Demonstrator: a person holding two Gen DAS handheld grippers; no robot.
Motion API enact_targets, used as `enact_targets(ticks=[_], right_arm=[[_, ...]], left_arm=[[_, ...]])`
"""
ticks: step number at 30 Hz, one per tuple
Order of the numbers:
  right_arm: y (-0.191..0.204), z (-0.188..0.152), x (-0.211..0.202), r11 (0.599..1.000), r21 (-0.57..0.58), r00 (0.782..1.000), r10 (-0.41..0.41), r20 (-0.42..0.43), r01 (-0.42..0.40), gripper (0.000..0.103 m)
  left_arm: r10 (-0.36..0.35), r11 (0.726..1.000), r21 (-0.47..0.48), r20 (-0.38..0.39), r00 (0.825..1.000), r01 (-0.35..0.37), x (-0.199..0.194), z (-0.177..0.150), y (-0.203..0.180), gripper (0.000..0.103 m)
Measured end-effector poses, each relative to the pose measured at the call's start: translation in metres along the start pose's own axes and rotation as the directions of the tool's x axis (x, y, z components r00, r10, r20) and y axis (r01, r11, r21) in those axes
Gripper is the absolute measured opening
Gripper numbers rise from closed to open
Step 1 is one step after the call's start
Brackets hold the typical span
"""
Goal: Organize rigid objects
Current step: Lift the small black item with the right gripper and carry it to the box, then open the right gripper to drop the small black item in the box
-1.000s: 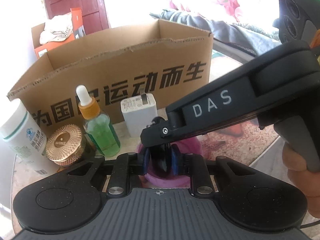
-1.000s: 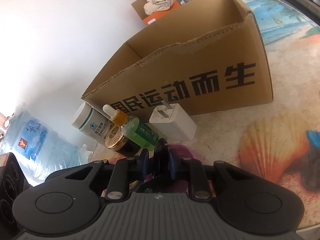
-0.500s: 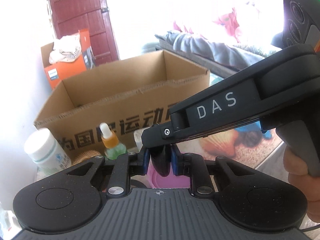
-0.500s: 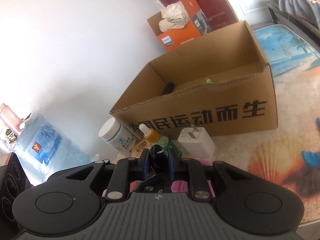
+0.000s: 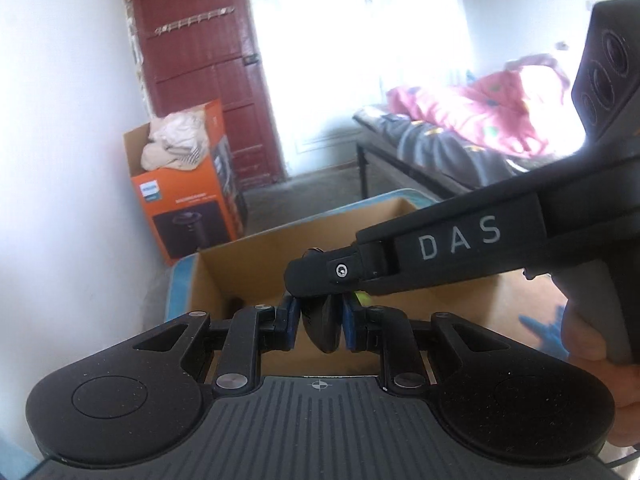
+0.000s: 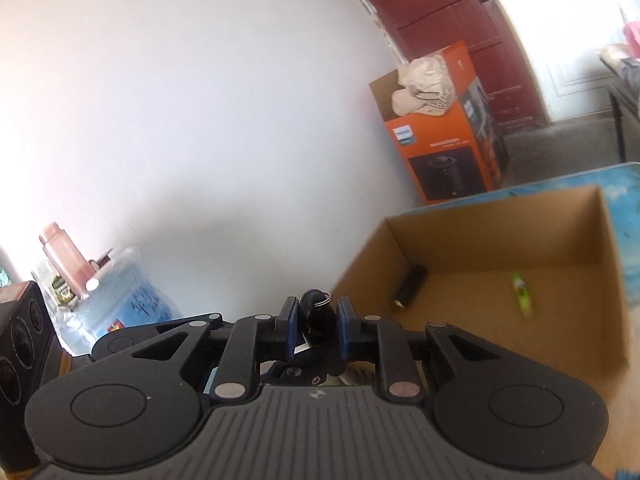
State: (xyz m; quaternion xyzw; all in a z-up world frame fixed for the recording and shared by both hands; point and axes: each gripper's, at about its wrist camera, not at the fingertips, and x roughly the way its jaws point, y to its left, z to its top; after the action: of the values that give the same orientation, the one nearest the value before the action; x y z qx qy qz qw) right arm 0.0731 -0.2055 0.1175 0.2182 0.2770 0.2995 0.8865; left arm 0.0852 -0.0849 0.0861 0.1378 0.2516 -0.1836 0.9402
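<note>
Both grippers have risen since earlier, carrying a black key fob over the cardboard box. Left gripper and right gripper each pinch it. "DAS" marks the right gripper; a "PHILIPS" carton stands at ten o'clock.

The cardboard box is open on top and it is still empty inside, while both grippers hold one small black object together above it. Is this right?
Not quite: the cardboard box is not empty. The right wrist view shows a dark cylinder and a small green item on its floor. The rest holds: the left gripper and right gripper both clamp the small black object.
</note>
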Motion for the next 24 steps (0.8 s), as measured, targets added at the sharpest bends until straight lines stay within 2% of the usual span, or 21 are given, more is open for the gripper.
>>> enact_targets(ticks=[3,7,14,20,22,24], right_arm=[[-0.011,0.026,0.033,0.999,0.036,0.998,0.028,-0.050,-0.026,0.022],[-0.042,0.045,0.084,0.989,0.141,0.985,0.060,-0.161,-0.037,0.022],[-0.106,0.039,0.164,0.928,0.373,0.926,0.147,-0.346,-0.008,0.021],[-0.138,0.026,0.207,0.894,0.443,0.879,0.162,-0.449,0.062,0.021],[-0.146,0.023,0.218,0.883,0.461,0.866,0.164,-0.472,0.084,0.021],[-0.152,0.021,0.229,0.872,0.477,0.853,0.162,-0.496,0.112,0.021]], left_arm=[[0.007,1.000,-0.018,-0.071,0.997,-0.008,0.025,0.013,0.019,0.021],[0.016,1.000,-0.014,-0.193,0.981,-0.019,0.067,0.019,0.038,0.021],[0.041,0.999,-0.019,-0.354,0.934,-0.051,0.121,0.006,0.061,0.021],[0.040,0.999,0.001,-0.429,0.903,-0.044,0.147,0.001,0.069,0.022],[0.041,0.999,-0.002,-0.439,0.898,-0.047,0.149,0.001,0.072,0.023],[0.040,0.999,-0.007,-0.433,0.900,-0.048,0.146,0.003,0.074,0.024]])
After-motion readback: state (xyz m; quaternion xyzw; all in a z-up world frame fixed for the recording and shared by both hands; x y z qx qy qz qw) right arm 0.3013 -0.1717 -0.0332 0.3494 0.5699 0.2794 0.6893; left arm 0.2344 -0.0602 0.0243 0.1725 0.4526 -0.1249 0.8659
